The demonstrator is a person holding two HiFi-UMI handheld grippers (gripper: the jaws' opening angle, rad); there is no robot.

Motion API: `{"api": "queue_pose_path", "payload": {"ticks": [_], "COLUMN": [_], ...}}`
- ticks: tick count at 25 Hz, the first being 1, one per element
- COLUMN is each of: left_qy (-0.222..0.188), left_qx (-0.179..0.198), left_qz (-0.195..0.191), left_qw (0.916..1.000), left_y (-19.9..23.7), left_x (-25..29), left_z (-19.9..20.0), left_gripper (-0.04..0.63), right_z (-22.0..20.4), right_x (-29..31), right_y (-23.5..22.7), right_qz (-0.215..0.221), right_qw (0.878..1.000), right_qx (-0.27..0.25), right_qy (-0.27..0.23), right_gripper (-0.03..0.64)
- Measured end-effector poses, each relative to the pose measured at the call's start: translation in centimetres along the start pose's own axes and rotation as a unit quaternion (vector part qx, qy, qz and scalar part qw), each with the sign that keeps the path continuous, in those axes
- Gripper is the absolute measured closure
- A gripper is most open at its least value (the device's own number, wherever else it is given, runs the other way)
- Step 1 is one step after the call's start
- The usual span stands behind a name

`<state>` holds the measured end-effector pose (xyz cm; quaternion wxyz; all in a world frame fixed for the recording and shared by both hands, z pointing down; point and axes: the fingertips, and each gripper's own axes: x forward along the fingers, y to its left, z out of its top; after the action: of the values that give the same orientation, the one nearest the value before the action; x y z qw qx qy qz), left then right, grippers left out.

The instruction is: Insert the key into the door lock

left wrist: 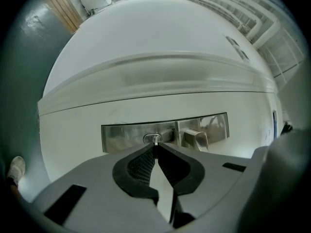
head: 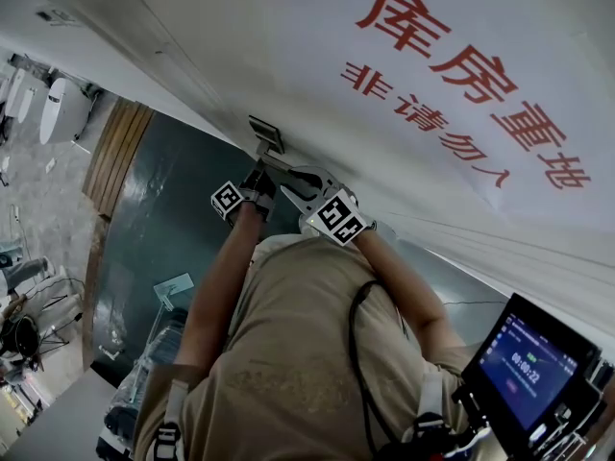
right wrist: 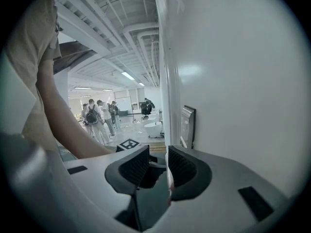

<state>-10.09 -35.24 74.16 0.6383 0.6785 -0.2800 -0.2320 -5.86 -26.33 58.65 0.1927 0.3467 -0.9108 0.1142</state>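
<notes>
White door point(left wrist: 160, 42) | left hand-held gripper point(left wrist: 155, 147) clamped on key point(left wrist: 155, 141) at lock point(left wrist: 125, 136), arm outstretched | right hand-held gripper point(right wrist: 166, 155) jaws apart

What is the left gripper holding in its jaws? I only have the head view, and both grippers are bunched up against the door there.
Observer: In the left gripper view, the left gripper has its jaws shut on a key. Only the thin metal tip pokes out.
Operator: Where is that tip relative to the lock?
Observer: It is right at the keyhole in the metal lock plate. I cannot tell whether it has gone in.
Operator: And the door handle?
Observer: The handle is on the same plate, just right of the keyhole in that view, and the jaws are not touching it.
</notes>
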Motion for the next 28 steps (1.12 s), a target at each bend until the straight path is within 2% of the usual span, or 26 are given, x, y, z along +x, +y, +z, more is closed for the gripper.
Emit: {"api": "queue_pose_path", "payload": {"ticks": [3, 7, 11, 17, 19, 23, 28], "left_qy": [0.017, 0.006, 0.006, -0.014, -0.013, 0.019, 0.015], "left_qx": [0.017, 0.009, 0.016, -0.025, -0.011, 0.039, 0.051], "left_qz": [0.006, -0.001, 0.004, -0.008, -0.003, 0.014, 0.030], "left_qw": [0.9997, 0.9999, 0.9998, 0.9996, 0.9999, 0.9990, 0.9982], "left_y": [0.2, 0.1, 0.2, 0.1, 0.3, 0.2, 0.4], "left_x": [0.2, 0.3, 0.4, 0.5, 0.5, 0.6, 0.7], "left_z": [0.1, 0.0, 0.2, 0.1, 0.1, 0.2, 0.1], "left_gripper": [0.560, 0.560, 0.560, 0.560, 0.560, 0.558, 0.558], "right_z": [0.0, 0.0, 0.2, 0.1, 0.2, 0.1, -0.1], "right_x": [0.0, 0.0, 0.2, 0.8, 0.9, 1.0, 1.3], "right_y": [-0.3, -0.4, -0.5, -0.8, -0.7, -0.8, -0.6], "right_qz": [-0.003, -0.004, -0.004, -0.002, -0.001, -0.003, -0.001], "right_qw": [1.000, 1.000, 1.000, 1.000, 1.000, 1.000, 1.000], "right_qx": [0.001, -0.002, -0.003, -0.004, -0.005, -0.004, -0.002], "right_qy": [0.000, 0.002, 0.002, 0.004, 0.005, 0.007, 0.012], "right_gripper": [0.508, 0.508, 0.508, 0.508, 0.508, 0.508, 0.508]}}
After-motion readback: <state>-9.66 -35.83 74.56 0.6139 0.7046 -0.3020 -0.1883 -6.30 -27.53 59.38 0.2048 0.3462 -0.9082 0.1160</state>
